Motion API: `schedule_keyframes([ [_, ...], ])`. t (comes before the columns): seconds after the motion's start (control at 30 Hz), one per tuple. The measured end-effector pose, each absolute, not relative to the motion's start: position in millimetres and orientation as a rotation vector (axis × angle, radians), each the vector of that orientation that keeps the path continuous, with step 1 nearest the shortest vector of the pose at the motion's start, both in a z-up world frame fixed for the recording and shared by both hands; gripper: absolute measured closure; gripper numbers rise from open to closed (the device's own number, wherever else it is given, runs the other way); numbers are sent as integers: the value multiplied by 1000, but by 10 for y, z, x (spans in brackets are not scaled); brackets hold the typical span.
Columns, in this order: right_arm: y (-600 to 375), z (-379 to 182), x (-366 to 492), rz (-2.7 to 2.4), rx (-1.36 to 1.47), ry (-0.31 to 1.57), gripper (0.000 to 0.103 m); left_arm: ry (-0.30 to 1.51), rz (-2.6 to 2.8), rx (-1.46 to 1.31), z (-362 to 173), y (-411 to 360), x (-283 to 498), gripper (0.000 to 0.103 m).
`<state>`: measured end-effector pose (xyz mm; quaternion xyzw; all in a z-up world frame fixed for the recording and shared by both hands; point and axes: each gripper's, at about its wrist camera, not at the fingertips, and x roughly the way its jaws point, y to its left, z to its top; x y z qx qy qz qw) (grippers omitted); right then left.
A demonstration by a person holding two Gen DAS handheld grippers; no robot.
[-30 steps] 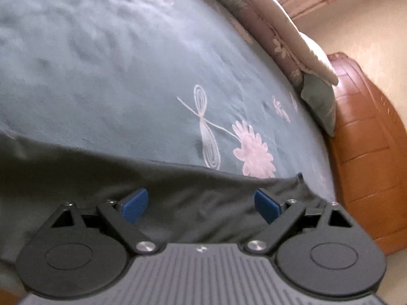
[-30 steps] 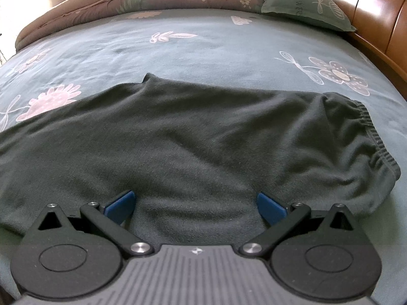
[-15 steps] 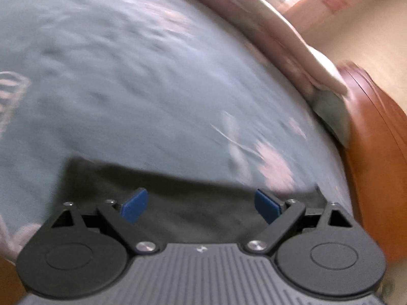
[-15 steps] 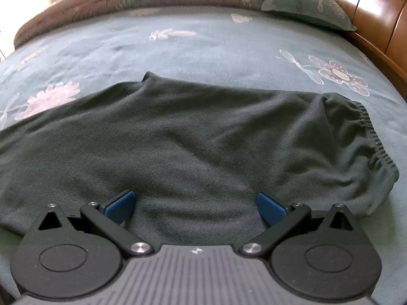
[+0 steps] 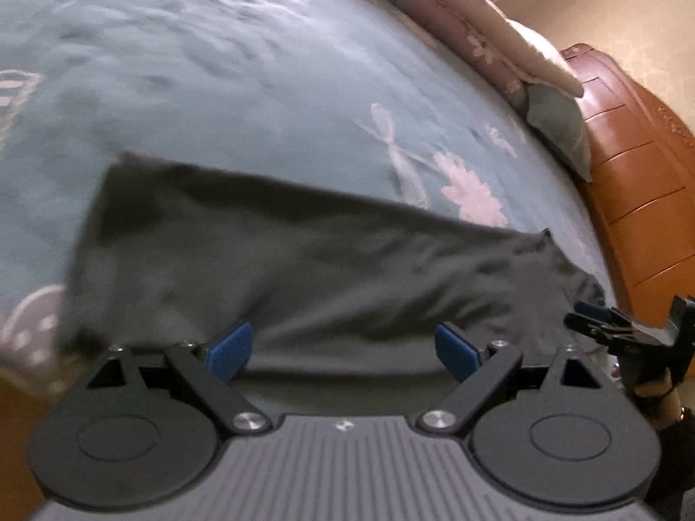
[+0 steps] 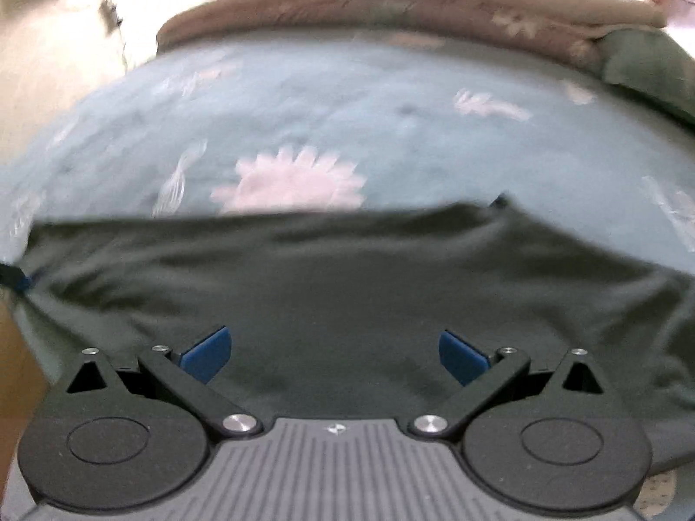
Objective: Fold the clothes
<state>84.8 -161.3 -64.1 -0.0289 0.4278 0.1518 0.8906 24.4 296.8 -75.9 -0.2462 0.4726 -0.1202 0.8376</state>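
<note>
A dark grey pair of trousers (image 5: 304, 269) lies flat across a teal flowered bedspread (image 5: 217, 65), its leg end at the left. My left gripper (image 5: 343, 349) is open and empty, just above the garment's near edge. My right gripper (image 6: 332, 354) is open and empty over the middle of the same garment (image 6: 369, 286). The right gripper also shows at the right edge of the left wrist view (image 5: 608, 321). A blue bit of the left gripper shows at the far left of the right wrist view (image 6: 21, 280).
A folded beige quilt (image 6: 391, 4) and a green pillow (image 5: 560, 126) lie along the far side of the bed. A wooden headboard (image 5: 643, 182) stands at the right. The bedspread (image 6: 347, 121) stretches beyond the garment.
Both views are blurred by motion. My left gripper has pulled back and left, bringing the leg end into view. My right gripper has swung left, away from the waistband.
</note>
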Motion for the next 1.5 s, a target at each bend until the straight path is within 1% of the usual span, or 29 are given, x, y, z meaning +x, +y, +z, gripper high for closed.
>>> schedule_keyframes([
  [0.17,-1415,-899,833,331,-125,940,0,960,-216,-486,-549,3048,218,12],
  [0.3,-1373,-945,811,326,-141,951,0,929,-329,-484,-453,2738,434,12],
  [0.53,-1386,-951,793,317,-147,941,0,974,-547,-531,-633,1896,898,12],
  [0.7,-1384,-961,807,319,-145,933,0,1005,-549,-610,-855,1612,1102,12],
  [0.8,-1387,-962,796,323,-144,925,0,1018,-488,-625,-943,1678,1117,13],
  [1.0,-1403,-967,774,330,-142,912,0,982,-330,-507,-803,2112,980,12],
  [1.17,-1390,-970,768,323,-141,907,0,982,-183,-468,-755,2489,875,12],
  [1.27,-1386,-967,772,324,-142,908,0,979,-97,-375,-622,2421,870,12],
  [1.37,-1388,-966,772,324,-143,908,0,981,-182,-339,-526,2233,909,11],
  [1.5,-1381,-962,778,323,-148,912,0,1018,-186,-224,-565,2031,908,11],
])
